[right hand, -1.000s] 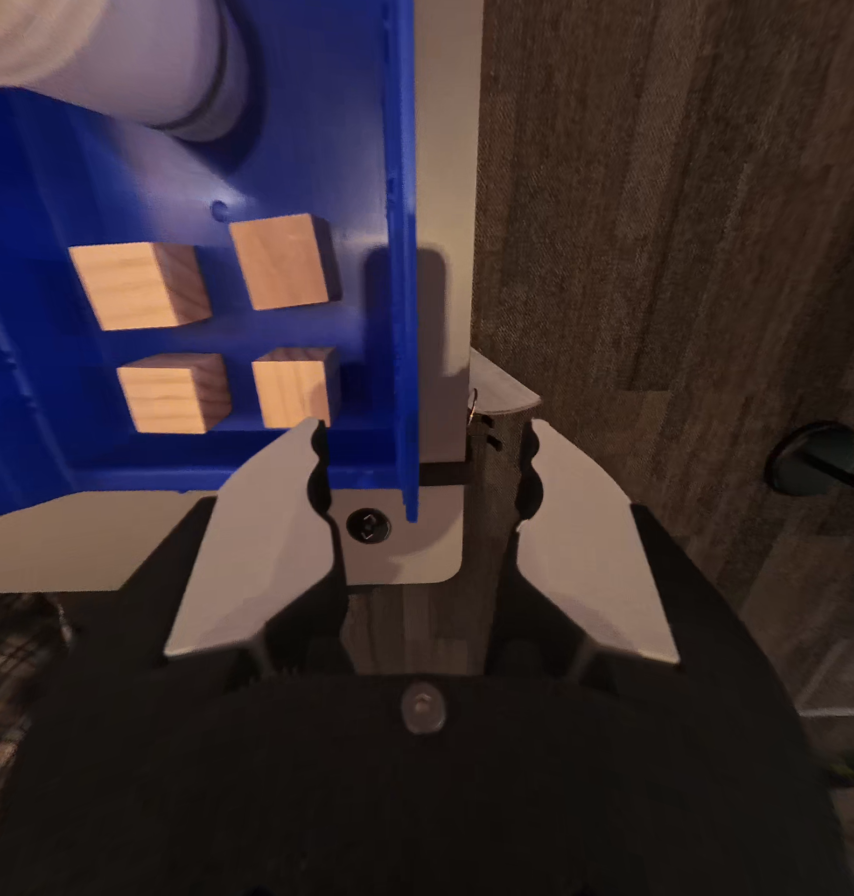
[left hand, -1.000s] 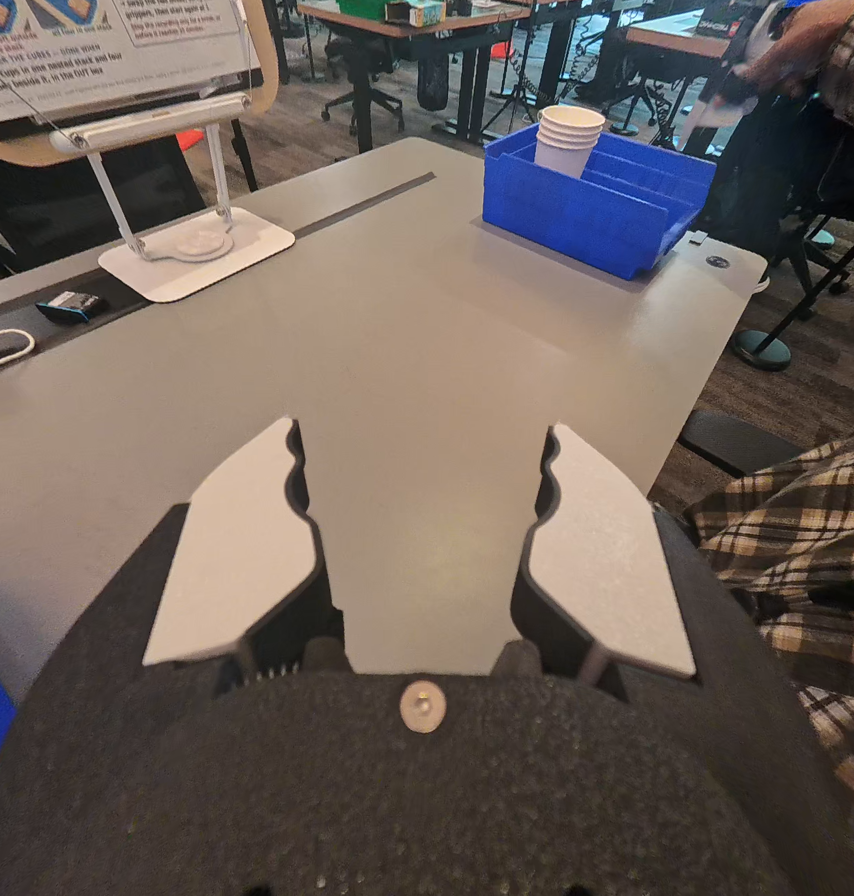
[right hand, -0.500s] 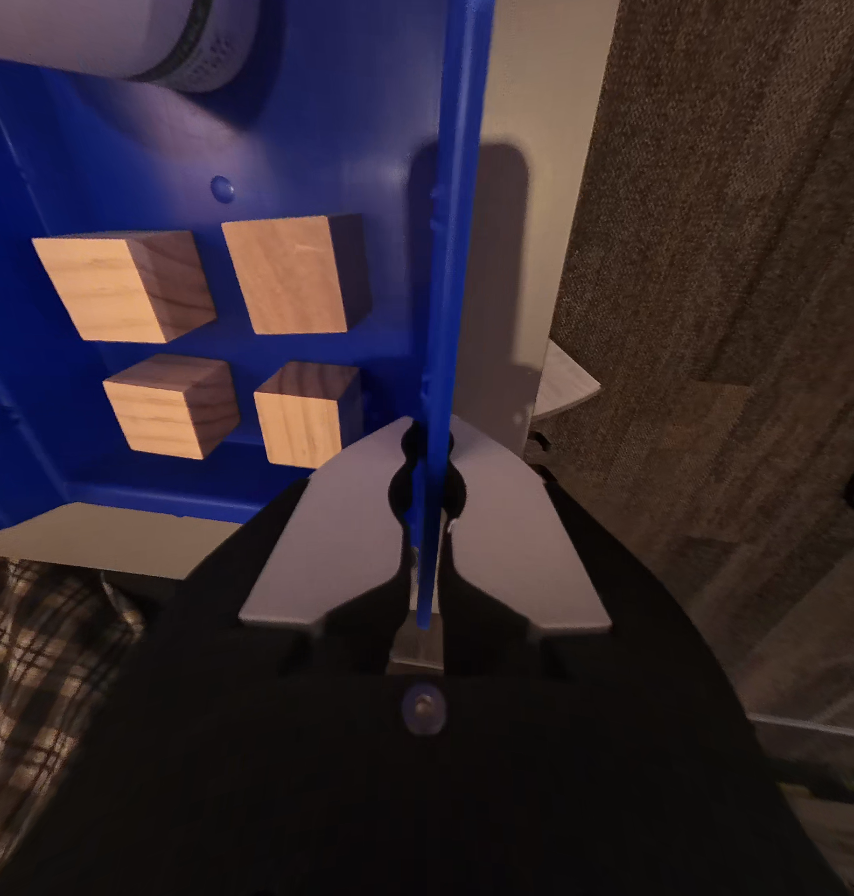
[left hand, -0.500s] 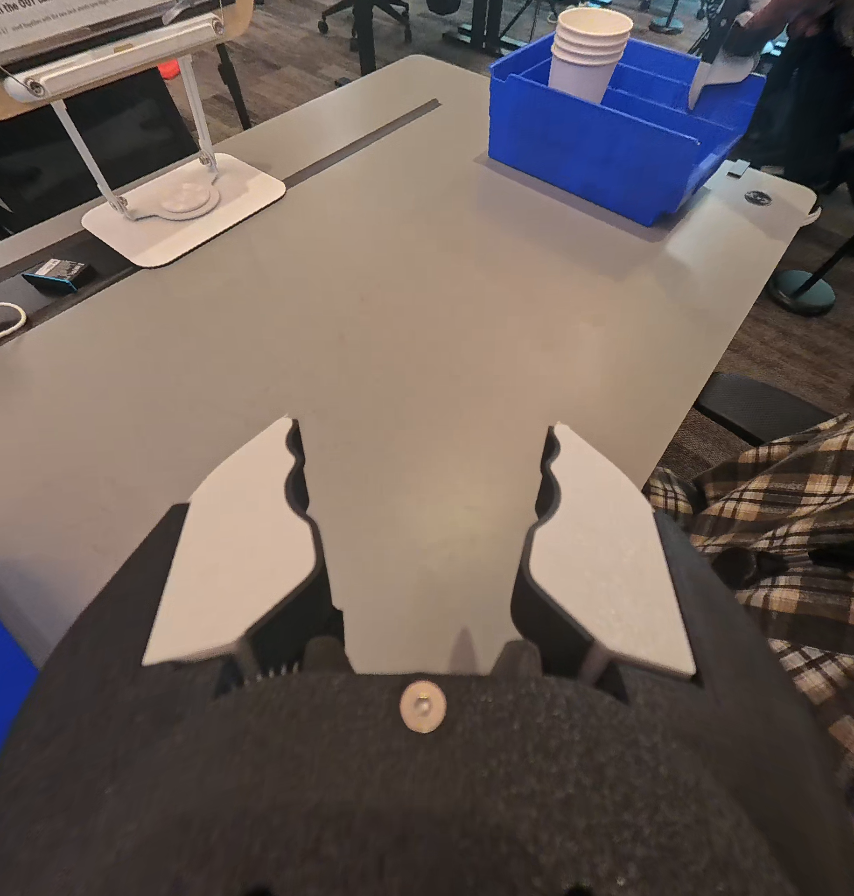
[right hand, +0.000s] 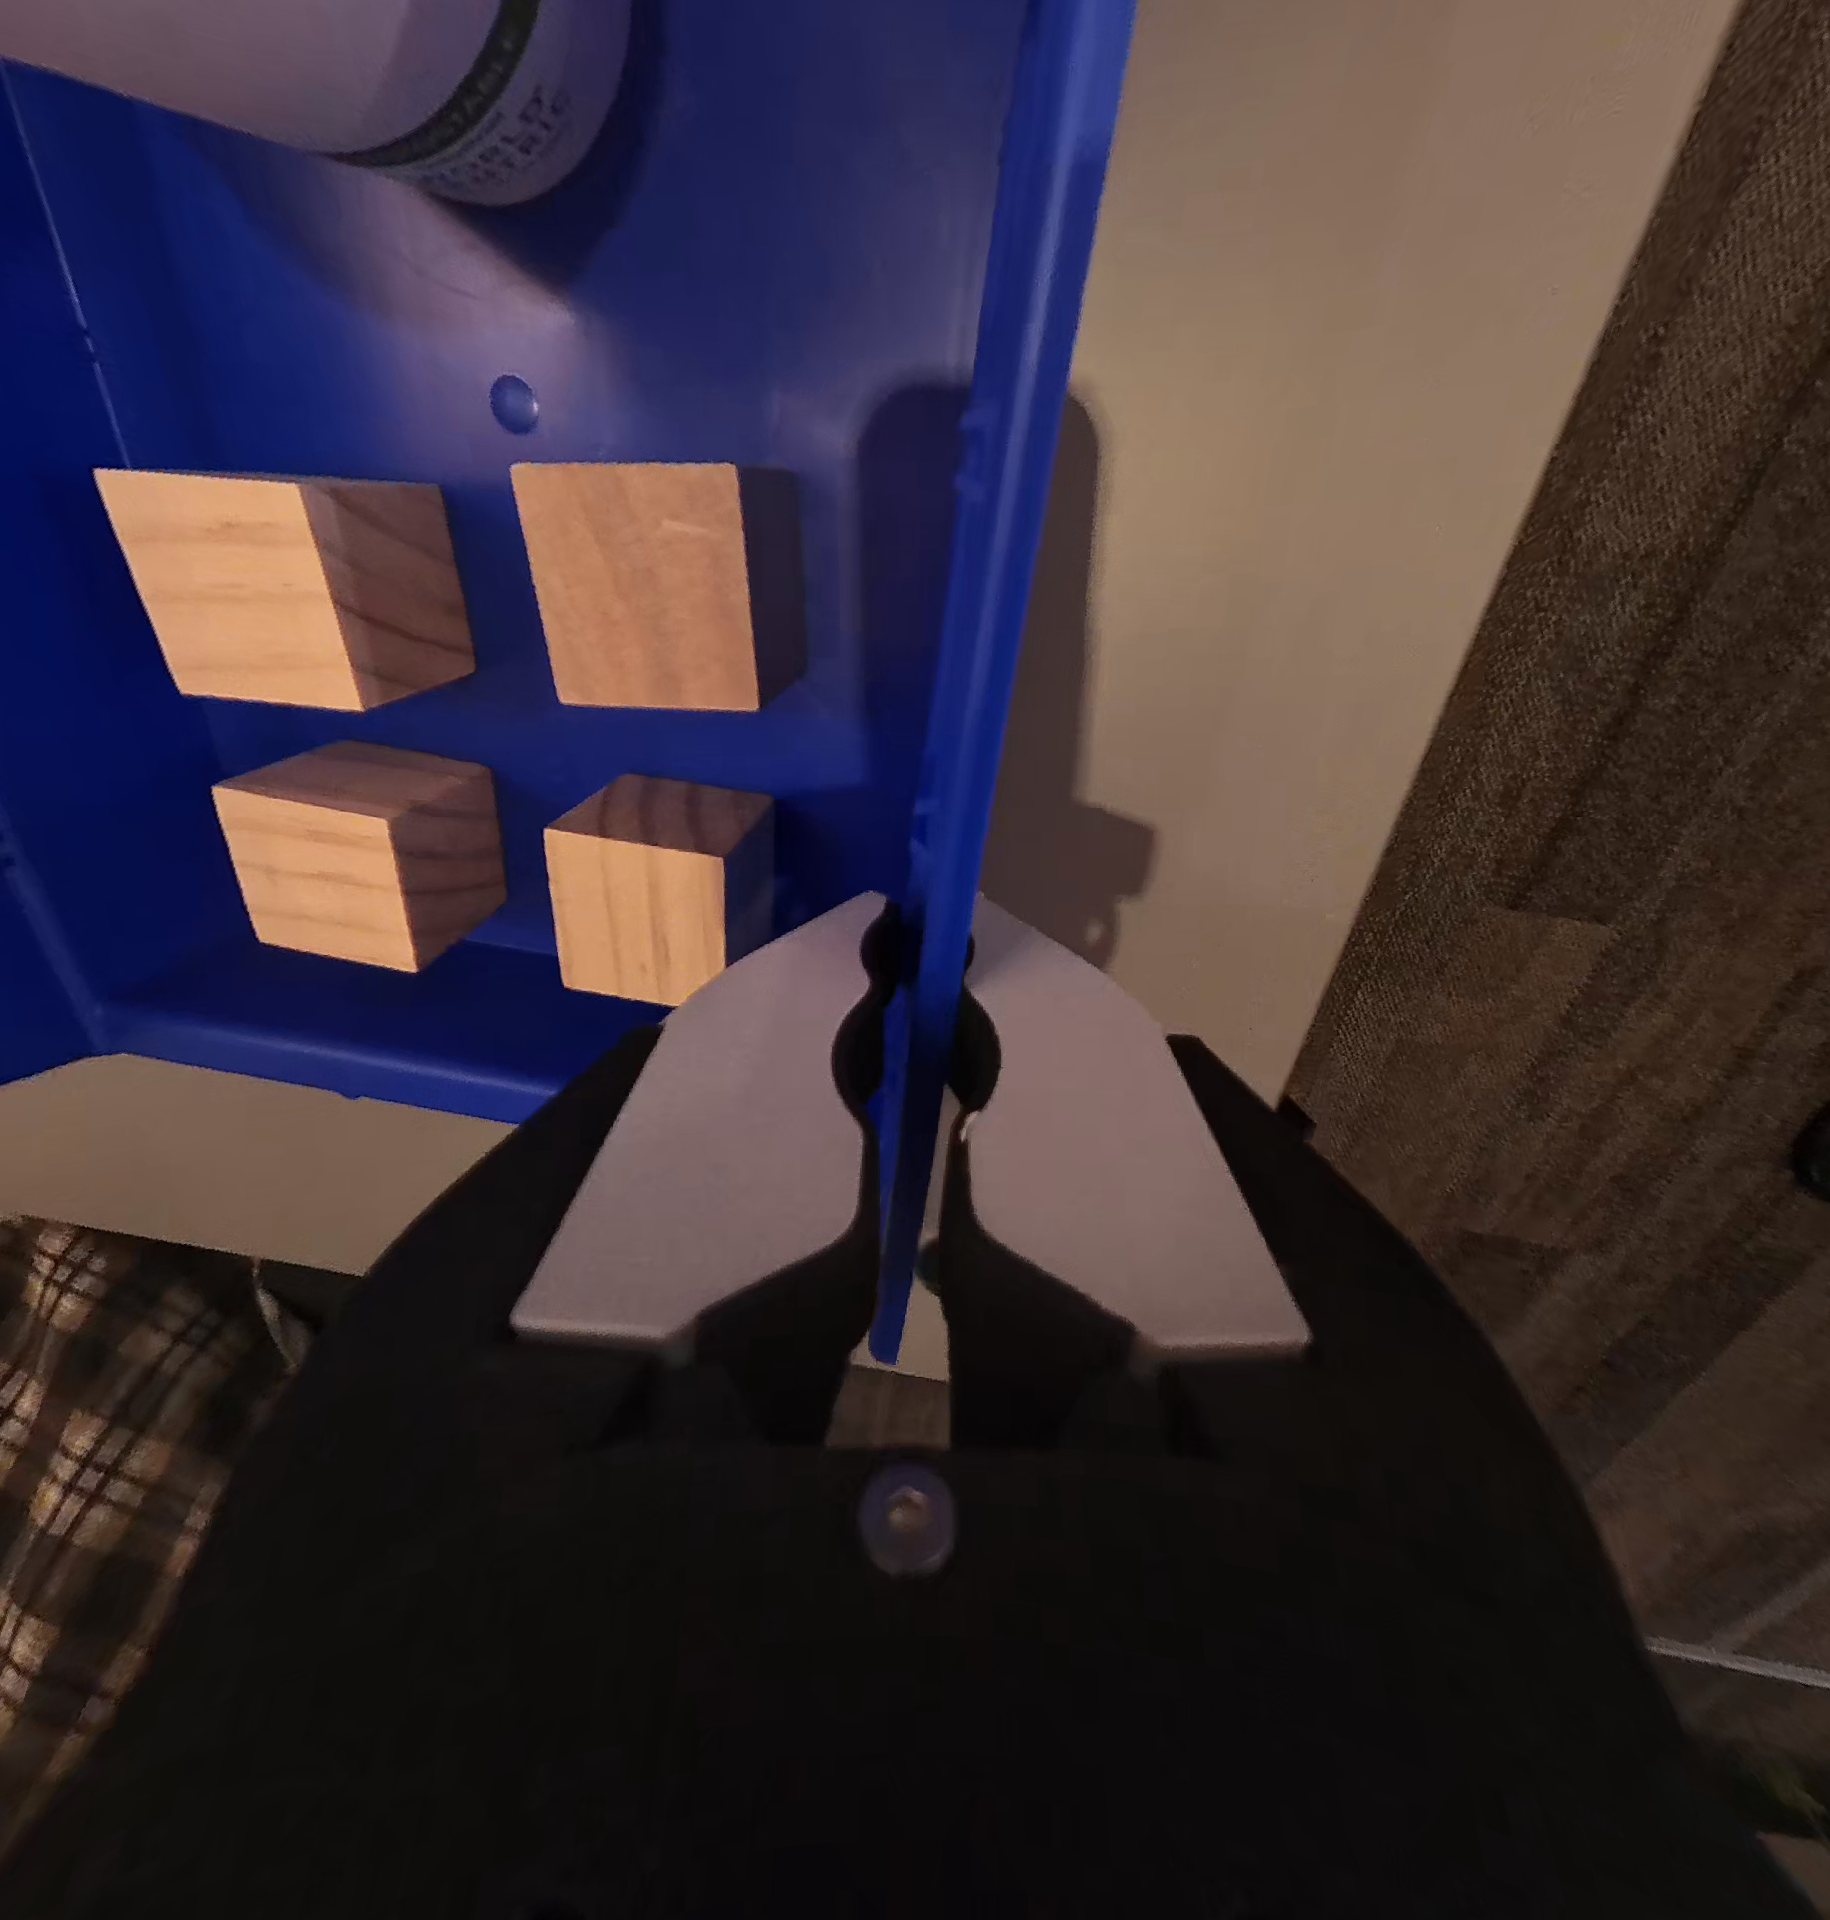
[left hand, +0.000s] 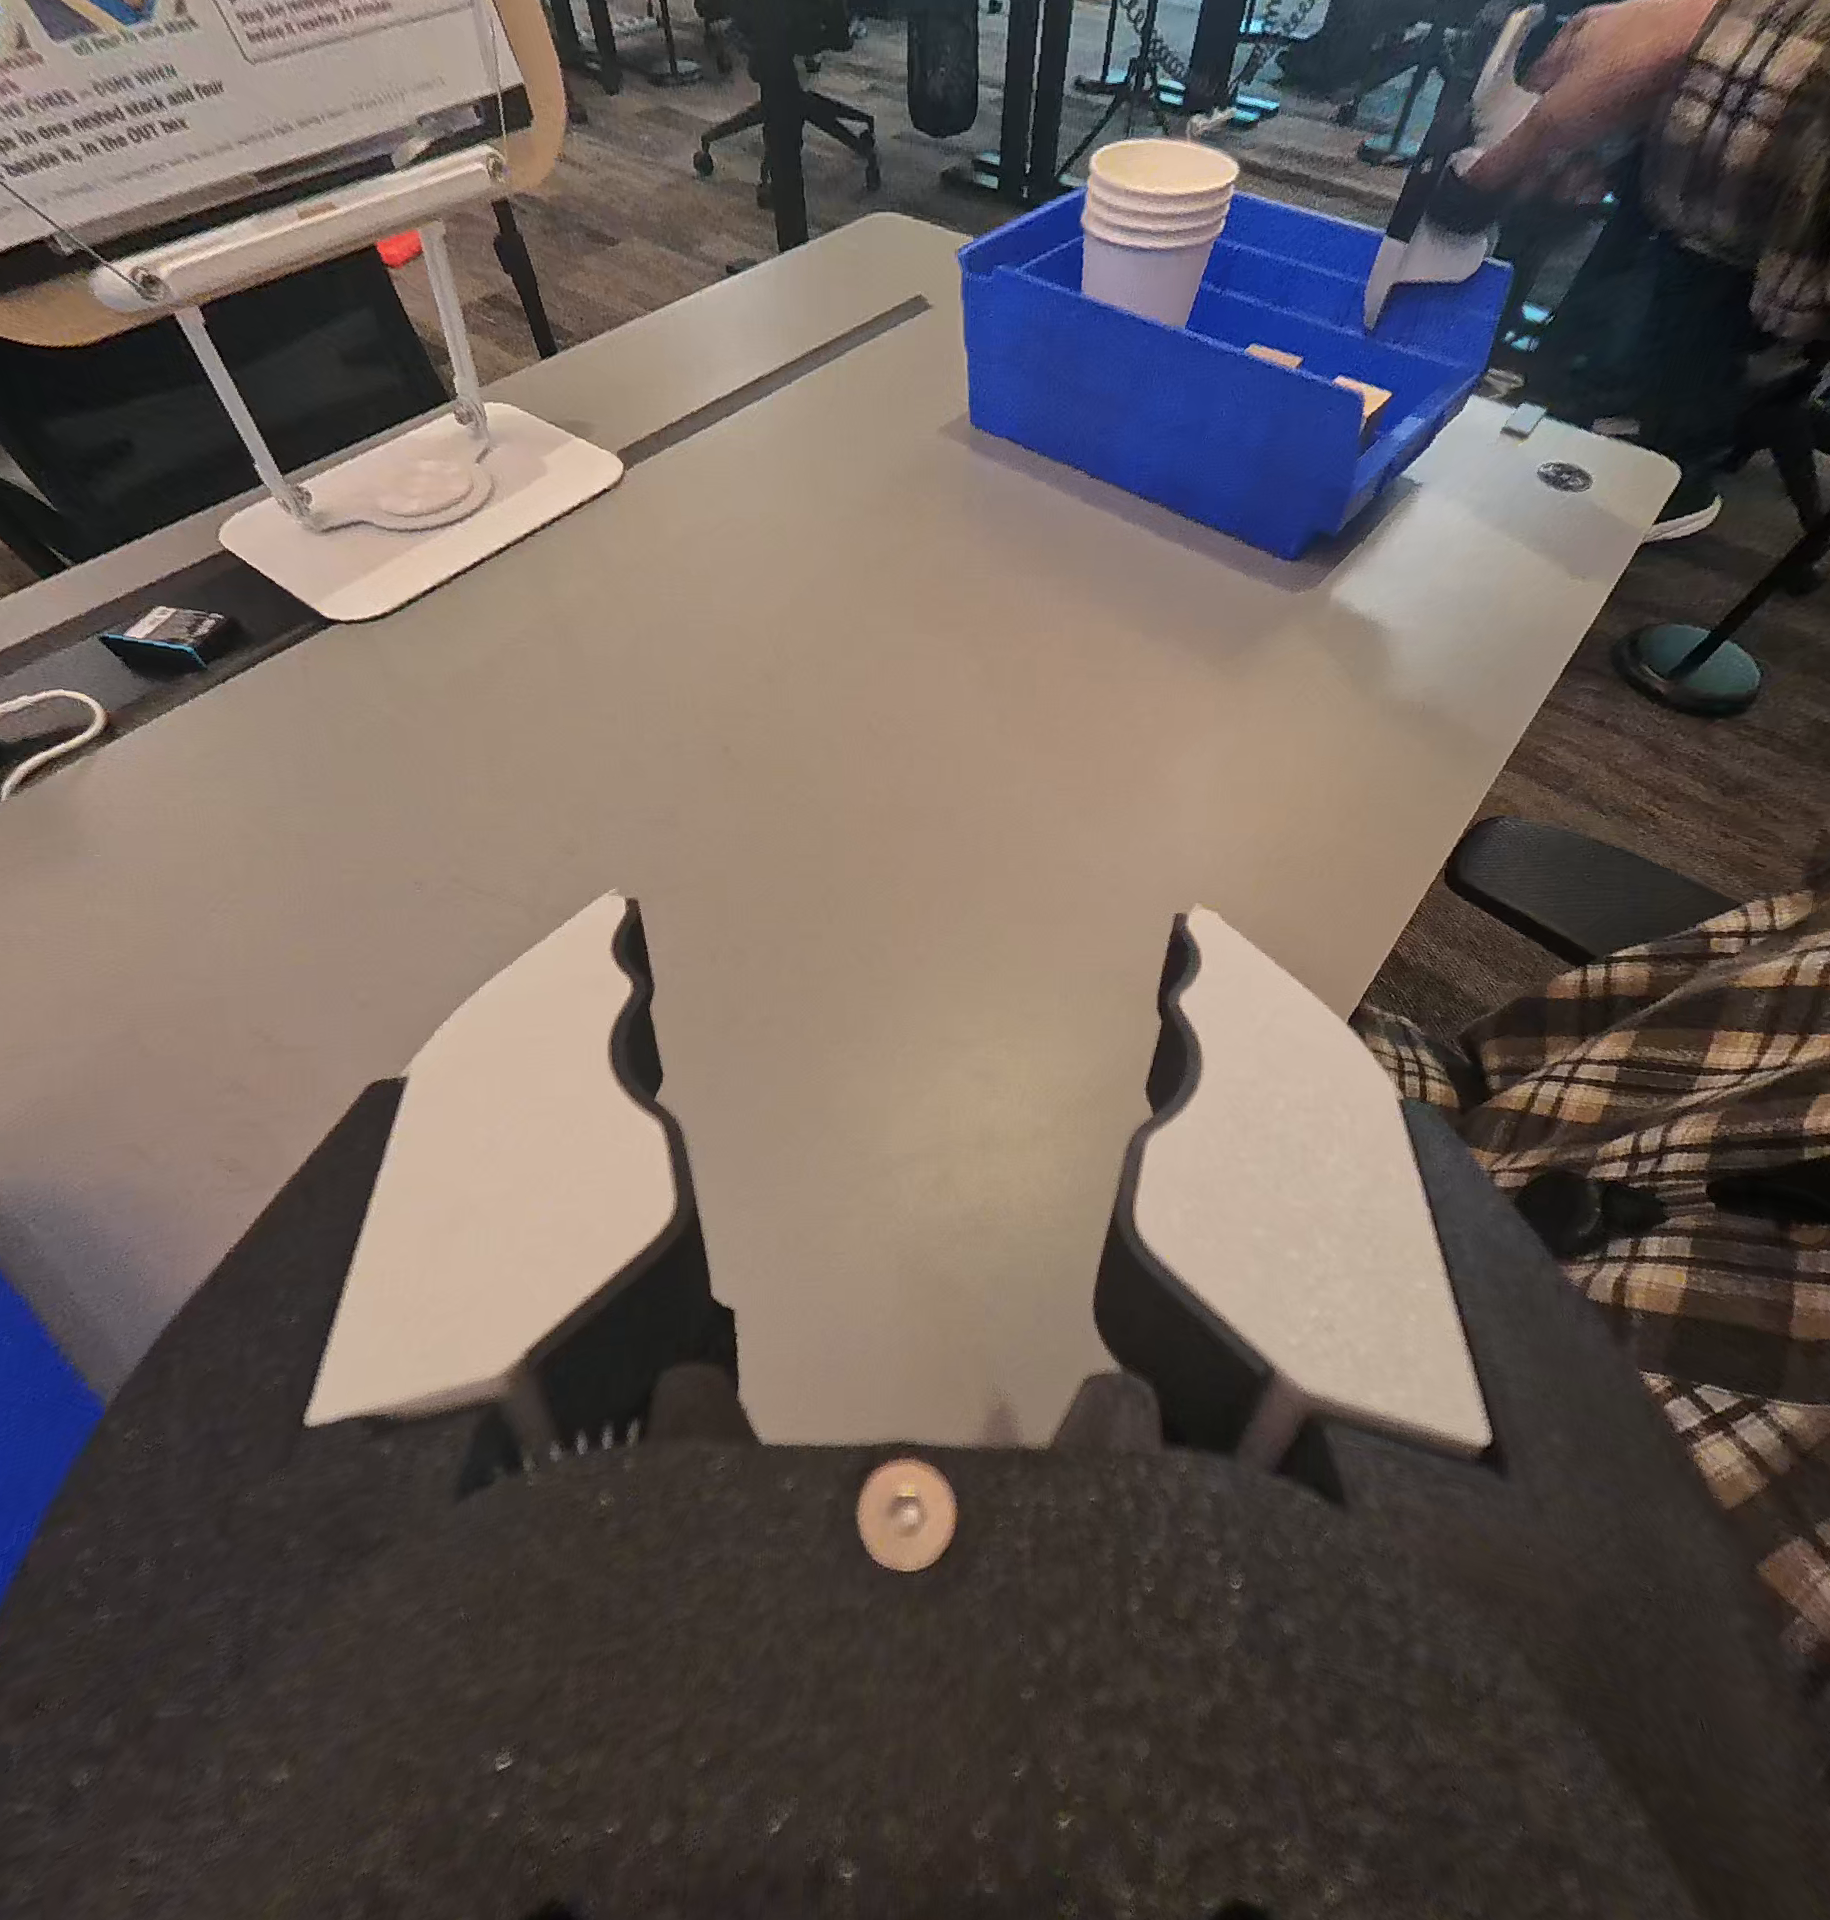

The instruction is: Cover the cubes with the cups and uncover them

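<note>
Clamping the blue bin's (right hand: 1004,520) side wall, the right gripper (right hand: 919,940) is seemingly repositioning it toward the parted, empty left gripper (left hand: 906,935), before cubes (right hand: 641,587) and cups (left hand: 1155,234) are unloaded.

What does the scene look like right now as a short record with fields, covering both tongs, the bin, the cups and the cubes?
left tongs: open, empty, above bare grey table
right tongs: shut on the blue bin's side wall
blue bin: on the table's far right corner
cups: white nested stack, upright inside the bin
cubes: four wooden, two by two on the bin floor, uncovered
task state: no cube covered yet
</note>
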### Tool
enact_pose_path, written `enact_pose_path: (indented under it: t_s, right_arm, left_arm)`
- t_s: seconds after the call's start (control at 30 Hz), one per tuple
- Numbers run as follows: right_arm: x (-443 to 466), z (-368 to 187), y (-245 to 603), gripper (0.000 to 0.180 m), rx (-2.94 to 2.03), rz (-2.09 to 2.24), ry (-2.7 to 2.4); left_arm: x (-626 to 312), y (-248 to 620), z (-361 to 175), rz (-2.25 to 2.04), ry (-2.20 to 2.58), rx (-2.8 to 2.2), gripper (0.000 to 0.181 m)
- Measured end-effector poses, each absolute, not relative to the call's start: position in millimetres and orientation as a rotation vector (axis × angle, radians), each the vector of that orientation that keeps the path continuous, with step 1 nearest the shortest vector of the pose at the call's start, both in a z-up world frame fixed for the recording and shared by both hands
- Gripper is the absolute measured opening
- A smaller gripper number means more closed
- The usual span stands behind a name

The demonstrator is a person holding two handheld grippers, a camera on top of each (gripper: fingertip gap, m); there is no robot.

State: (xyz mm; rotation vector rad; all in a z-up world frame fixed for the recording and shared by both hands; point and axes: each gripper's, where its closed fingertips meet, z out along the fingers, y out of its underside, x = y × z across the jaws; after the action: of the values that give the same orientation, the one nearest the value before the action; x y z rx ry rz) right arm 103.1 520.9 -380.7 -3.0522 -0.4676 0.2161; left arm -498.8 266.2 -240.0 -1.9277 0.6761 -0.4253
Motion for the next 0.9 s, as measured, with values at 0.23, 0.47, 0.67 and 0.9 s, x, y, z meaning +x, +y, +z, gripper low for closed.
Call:
enact_pose_path:
  t_s: [0.23,0.47,0.67,0.9]
  right_arm:
    - [45.8,-380.3,518.2,0.006,-3.032,0.249,-0.509]
    - [-27.0,-380.0,514.4,0.007,-3.013,0.265,-0.579]
    - [-93.9,-379.9,509.8,0.008,-2.995,0.268,-0.650]
    - [-172.4,-379.7,496.7,0.009,-2.964,0.273,-0.756]
  left_arm:
    - [-508.7,260.4,-215.7,-0.445,0.671,-1.831,0.092]
    - [-517.4,255.2,-194.2,-0.464,0.690,-1.737,0.092]
    - [-542.8,246.6,-184.2,-0.455,0.643,-1.693,0.092]
    - [-577.3,240.2,-180.3,-0.412,0.593,-1.691,0.092]
